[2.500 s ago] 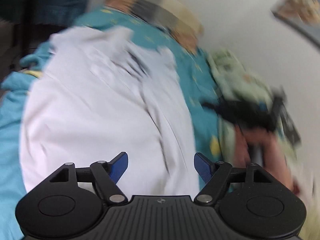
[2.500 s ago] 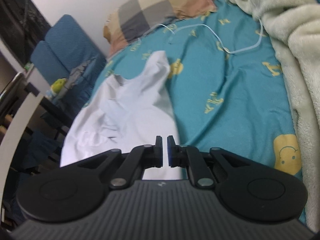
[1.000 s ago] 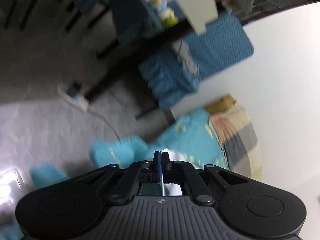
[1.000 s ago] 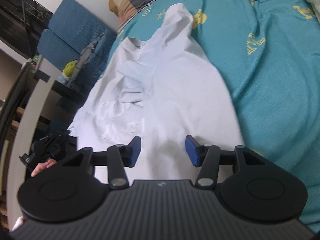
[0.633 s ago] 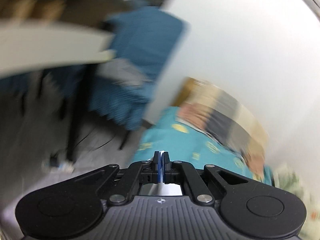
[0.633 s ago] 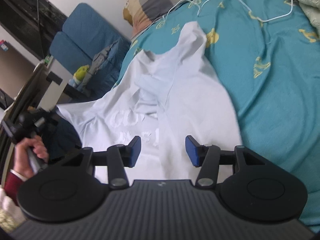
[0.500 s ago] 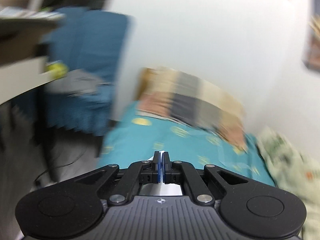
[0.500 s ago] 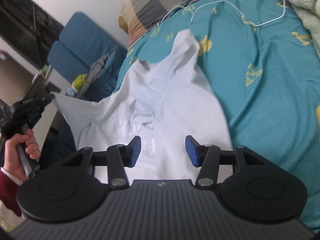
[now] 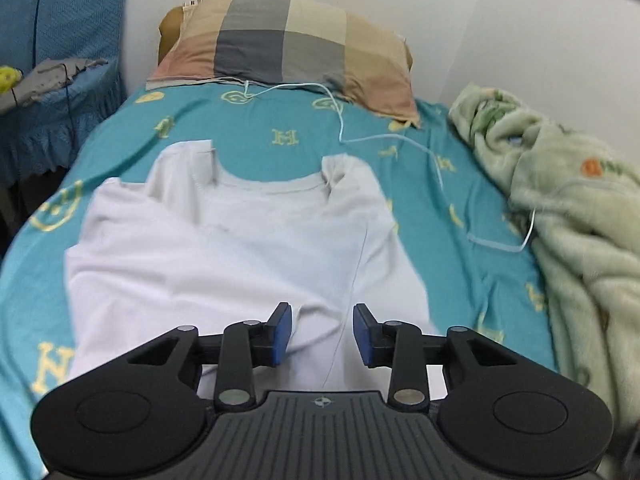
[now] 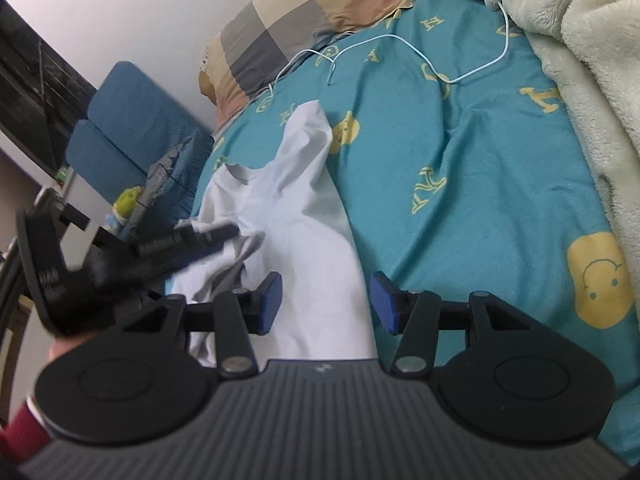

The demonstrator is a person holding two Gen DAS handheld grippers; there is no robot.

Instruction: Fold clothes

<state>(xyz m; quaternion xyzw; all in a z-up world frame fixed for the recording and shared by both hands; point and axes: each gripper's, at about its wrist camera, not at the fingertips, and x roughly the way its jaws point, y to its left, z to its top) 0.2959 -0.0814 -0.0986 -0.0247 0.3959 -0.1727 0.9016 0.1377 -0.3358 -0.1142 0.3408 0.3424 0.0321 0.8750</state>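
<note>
A: From the left wrist, the white T-shirt lies spread on the bed, collar toward the checked pillow at the head edge, both shoulders in sight. The left hand-held gripper has just been opening; its blue pads stand apart over the shirt's hem with loose cloth below them, not pinched.

B: The right wrist shows only the shirt's right side, along with the left hand-held gripper itself, blurred, over the shirt by the bed's left edge, and a dark red sleeve. The right hand-held gripper is parted too, over the shirt's right border, holding nothing.

A: My view adds the pale green blanket along the bed's right edge and a white cable across the sheet.

B: Mine shows both. Containers: none in either view.
</note>
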